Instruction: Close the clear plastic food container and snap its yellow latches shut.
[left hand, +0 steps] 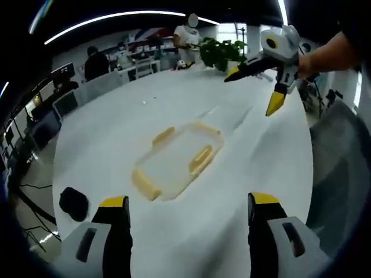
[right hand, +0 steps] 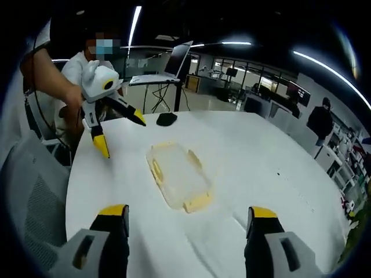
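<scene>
both grippers' jaws wide apart, empty, above closed container (left hand: 177, 162)

The container (right hand: 178, 175) lies flat on the white table (right hand: 261, 156). The left gripper (right hand: 119, 133) hovers beside it, jaws spread. A black object (right hand: 167, 119) sits beyond the container.

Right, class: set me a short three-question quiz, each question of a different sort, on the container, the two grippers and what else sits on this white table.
1. True or false: both grippers, left and right, are gripping the clear container.
2. What small dark thing lies on the white table apart from the container?
A. a black object
B. a red cup
C. a spoon
3. Fill in: the container's latches are coloured ____.

Key: 1 false, both hang open above the table; 2 A; 3 yellow.
</scene>
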Tool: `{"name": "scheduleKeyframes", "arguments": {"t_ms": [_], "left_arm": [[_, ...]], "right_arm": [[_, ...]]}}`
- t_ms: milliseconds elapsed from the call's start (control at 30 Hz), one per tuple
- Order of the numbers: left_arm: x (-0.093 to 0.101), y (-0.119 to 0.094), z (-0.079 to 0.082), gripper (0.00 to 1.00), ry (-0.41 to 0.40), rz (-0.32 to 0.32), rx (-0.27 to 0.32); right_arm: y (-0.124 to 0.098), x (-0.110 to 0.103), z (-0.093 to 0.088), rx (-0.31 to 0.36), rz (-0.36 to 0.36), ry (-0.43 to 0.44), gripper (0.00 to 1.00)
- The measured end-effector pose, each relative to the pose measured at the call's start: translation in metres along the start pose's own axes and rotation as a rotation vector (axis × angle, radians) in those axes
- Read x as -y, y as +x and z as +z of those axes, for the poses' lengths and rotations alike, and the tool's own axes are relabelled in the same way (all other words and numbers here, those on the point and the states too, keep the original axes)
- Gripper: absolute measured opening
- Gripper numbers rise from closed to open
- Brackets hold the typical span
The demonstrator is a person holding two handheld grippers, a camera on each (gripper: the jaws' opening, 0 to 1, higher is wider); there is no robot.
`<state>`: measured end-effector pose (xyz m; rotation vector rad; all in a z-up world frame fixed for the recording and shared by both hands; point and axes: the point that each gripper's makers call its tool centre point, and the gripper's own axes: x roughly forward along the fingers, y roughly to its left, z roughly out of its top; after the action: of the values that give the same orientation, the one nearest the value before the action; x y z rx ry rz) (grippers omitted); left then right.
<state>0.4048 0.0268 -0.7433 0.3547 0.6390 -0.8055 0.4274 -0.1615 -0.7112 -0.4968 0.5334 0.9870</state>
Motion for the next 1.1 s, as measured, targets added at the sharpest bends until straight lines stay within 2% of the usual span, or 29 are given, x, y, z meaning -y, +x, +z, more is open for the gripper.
{"name": "scheduleKeyframes", "arguments": {"t_ms": [467, 900, 1100], "left_arm": [[-0.008, 0.008, -0.002, 0.8, 0.06, -0.044, -0.025], [-0.017, 0.014, -0.005, 0.79, 0.124, -0.081, -0.053], [-0.019, 0.015, -0.002, 0.78, 0.161, -0.098, -0.051]], "right_arm": [[0.011, 0.0, -0.002, -0.021, 0.031, -0.01, 0.82], [0.015, 0.005, -0.001, -0.064, 0.072, -0.09, 0.8], [0.018, 0.002, 0.001, -0.09, 0.108, -0.161, 0.8]]}}
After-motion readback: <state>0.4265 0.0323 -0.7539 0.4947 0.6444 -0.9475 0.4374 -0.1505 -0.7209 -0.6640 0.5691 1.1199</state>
